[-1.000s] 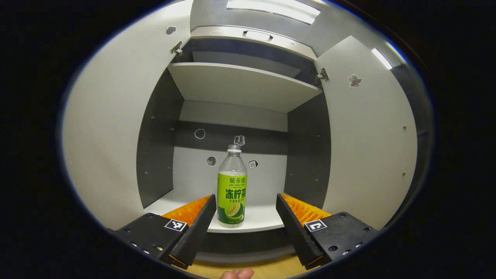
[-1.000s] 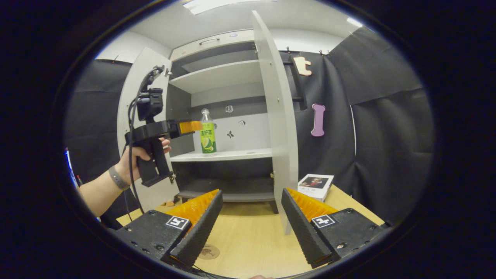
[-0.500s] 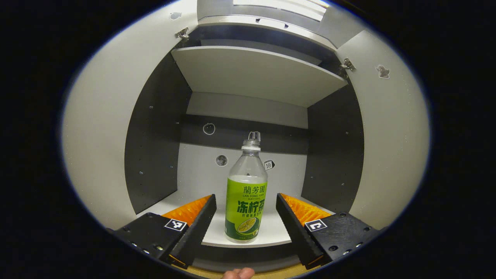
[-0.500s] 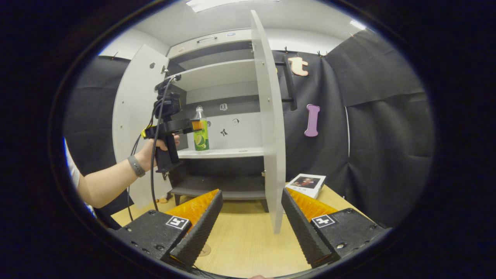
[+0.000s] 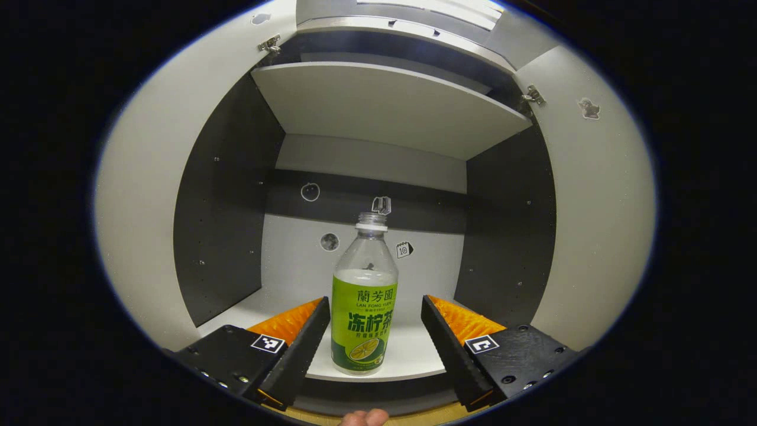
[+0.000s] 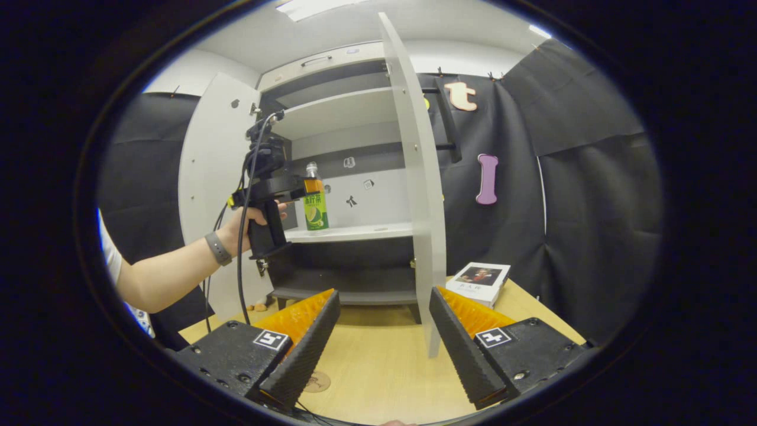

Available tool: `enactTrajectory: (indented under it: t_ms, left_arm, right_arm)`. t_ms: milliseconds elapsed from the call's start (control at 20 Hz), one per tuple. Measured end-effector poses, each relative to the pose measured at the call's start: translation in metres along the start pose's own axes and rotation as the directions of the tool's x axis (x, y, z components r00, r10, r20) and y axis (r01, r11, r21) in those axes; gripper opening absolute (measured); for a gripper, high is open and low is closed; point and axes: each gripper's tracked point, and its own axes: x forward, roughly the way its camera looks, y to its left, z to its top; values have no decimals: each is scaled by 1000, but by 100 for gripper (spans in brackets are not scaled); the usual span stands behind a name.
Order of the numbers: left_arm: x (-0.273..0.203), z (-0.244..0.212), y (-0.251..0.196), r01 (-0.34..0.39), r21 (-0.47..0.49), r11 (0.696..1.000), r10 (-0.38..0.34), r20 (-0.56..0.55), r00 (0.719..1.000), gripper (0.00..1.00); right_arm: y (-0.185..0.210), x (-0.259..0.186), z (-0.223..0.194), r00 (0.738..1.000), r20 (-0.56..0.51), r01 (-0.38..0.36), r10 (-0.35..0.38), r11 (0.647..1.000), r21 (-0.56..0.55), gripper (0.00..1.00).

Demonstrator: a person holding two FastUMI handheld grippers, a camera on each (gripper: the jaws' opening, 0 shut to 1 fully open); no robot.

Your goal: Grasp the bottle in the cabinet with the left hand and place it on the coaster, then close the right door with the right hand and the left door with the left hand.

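A clear bottle [image 5: 364, 307] with a green label stands upright at the front of the cabinet's middle shelf [image 5: 414, 358]. My left gripper [image 5: 374, 303] is open, and the bottle stands in the gap between its fingers, touching neither. In the right gripper view the bottle [image 6: 316, 207] and the left gripper [image 6: 306, 188] are far off, with a hand holding the handle and one finger level with the bottle's upper part. My right gripper [image 6: 384, 294] hangs open over the wooden table [image 6: 384, 367], holding nothing. A round coaster [image 6: 318, 382] lies on the table beside its left finger.
Both cabinet doors stand open: the left door [image 6: 207, 177] and the right door [image 6: 417, 177], whose edge faces the right gripper. A book [image 6: 478, 283] lies on the table right of the cabinet. An upper shelf [image 5: 384, 100] sits above the bottle.
My left gripper has moved in toward the shelf, so the bottle looms larger and now stands between its fingers. The right gripper has only shifted slightly.
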Motion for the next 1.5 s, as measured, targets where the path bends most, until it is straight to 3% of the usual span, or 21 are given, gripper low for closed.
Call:
enactTrajectory:
  t_ms: [50, 100, 450, 550, 600, 650, 800, 850, 900, 1250, 1350, 1400, 1450, 1500]
  left_arm:
    - [3, -3, 0, -4, 2, 1000, 4, -9, 1000, 95]
    - [6, -6, 1, -4, 2, 1000, 4, -17, 1000, 95]
    - [16, -15, 0, 3, 21, 1000, -3, -26, 1000, 94]
    - [23, -16, -1, 20, 40, 999, -19, -34, 999, 89]
    - [23, -16, -1, 22, 50, 998, -20, -40, 999, 77]
    - [26, -16, -3, 27, 57, 998, -24, -41, 999, 73]
    - [23, -14, -6, 50, 53, 997, -48, -43, 998, 70]
    - [23, -14, -7, 56, 56, 997, -53, -48, 997, 65]
    - [22, -14, -7, 58, 62, 996, -55, -48, 997, 68]
    - [17, -13, -13, 72, 97, 993, -67, -50, 996, 71]
    - [16, -12, -13, 74, 89, 993, -70, -50, 996, 68]
    - [14, -10, -11, 68, 81, 994, -64, -45, 997, 67]
    - [13, -5, -7, 48, 81, 996, -46, -21, 999, 63]
    - [9, 0, 10, -32, 80, 996, 32, 8, 999, 32]
  right_arm:
    - [0, 0, 0, 1000, -3, -1, 1, 1000, -7, 96]
    - [1, 1, -1, 1000, -7, -3, 3, 1000, -11, 100]
    - [4, 4, -3, 1000, -20, -17, 17, 1000, -12, 96]
    - [6, 4, -3, 1000, -23, -21, 20, 1000, -7, 100]
    - [6, 5, -4, 999, -24, -22, 22, 1000, -3, 100]
    - [5, 5, -3, 999, -25, -21, 21, 1000, -1, 100]
    - [5, 6, -2, 1000, -19, -22, 22, 1000, -1, 100]
    - [6, 6, -1, 1000, -18, -23, 23, 1000, -3, 100]
    - [6, 5, -1, 1000, -18, -25, 25, 1000, -4, 96]
    - [11, 2, -2, 999, -20, -41, 41, 999, -3, 100]
    - [10, 0, -3, 999, -18, -39, 39, 999, -2, 96]
    - [10, -1, -4, 999, -17, -37, 37, 999, 0, 100]
    - [9, -2, -3, 999, -15, -34, 34, 999, 2, 100]
    - [8, -4, -3, 999, -14, -32, 32, 999, 2, 96]
